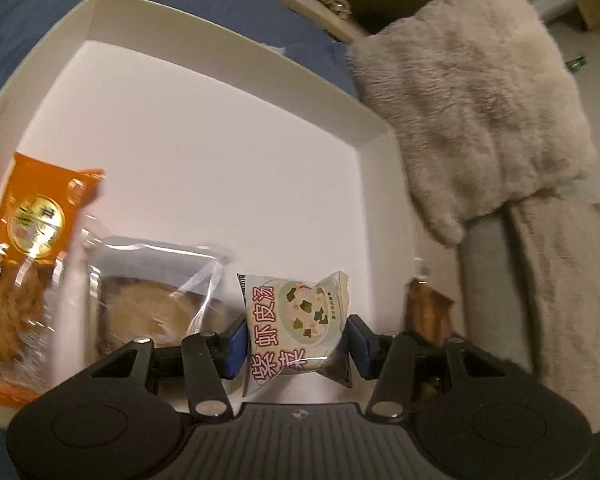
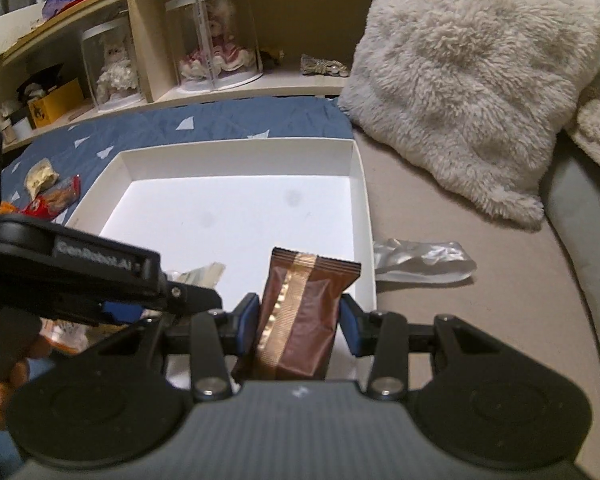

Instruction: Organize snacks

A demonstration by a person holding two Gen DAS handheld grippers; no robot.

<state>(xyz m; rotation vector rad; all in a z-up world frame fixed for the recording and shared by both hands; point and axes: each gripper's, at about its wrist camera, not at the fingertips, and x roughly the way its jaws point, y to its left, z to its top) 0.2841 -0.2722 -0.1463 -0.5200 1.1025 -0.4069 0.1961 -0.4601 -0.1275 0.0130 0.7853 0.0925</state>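
Pinching a light, crinkly soup packet (image 1: 298, 320) in the left gripper (image 1: 296, 338) above the white box (image 1: 228, 92); clamping a brown snack bar (image 2: 300, 320) in the right gripper (image 2: 299, 326) over its near corner. Soft, slippery wrappers, best squeezed mid-body.

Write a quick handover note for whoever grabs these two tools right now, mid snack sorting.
Left tool: shut on the soup packet, low over the white box.
Right tool: shut on the brown wrapper bar, at the box's near right corner.
Already in the box: orange snack pack and clear-wrapped pastry, near left side.
Left to do: release both held items, then fetch the loose snacks on the blue bedding left of the box and the silver pouch lying right of it.
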